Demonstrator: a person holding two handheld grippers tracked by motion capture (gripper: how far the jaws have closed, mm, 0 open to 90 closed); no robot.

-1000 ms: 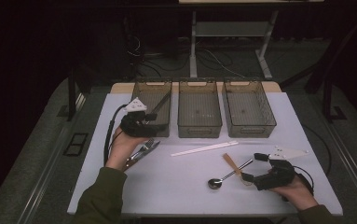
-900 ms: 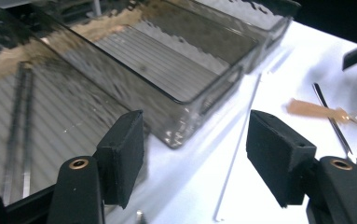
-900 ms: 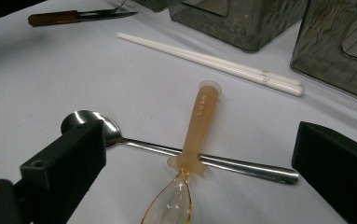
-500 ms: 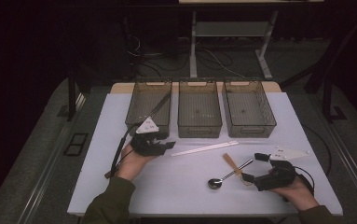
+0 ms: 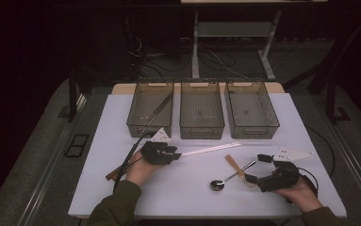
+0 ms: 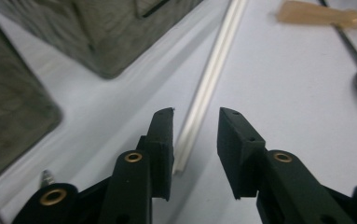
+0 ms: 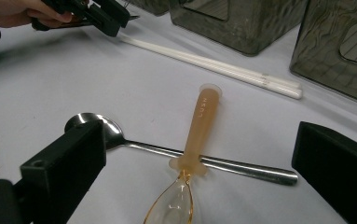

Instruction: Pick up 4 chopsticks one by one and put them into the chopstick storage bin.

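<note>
- The left hand-held gripper (image 6: 195, 135) is straddling the near end of the white chopsticks (image 6: 209, 79), its jaws narrowed and just closing in, pads not yet pressing.
- The chopsticks are lying on the surface (image 5: 192, 188), their long axis running straight away from that gripper, toward the right.
- The right hand-held gripper (image 5: 253, 170) is waiting wide open over the metal spoon (image 7: 167, 150), farther from the chopsticks.

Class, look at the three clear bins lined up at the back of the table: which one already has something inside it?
The left bin: long dark tongs lie slanted inside it. The middle bin and right bin look empty.
</note>
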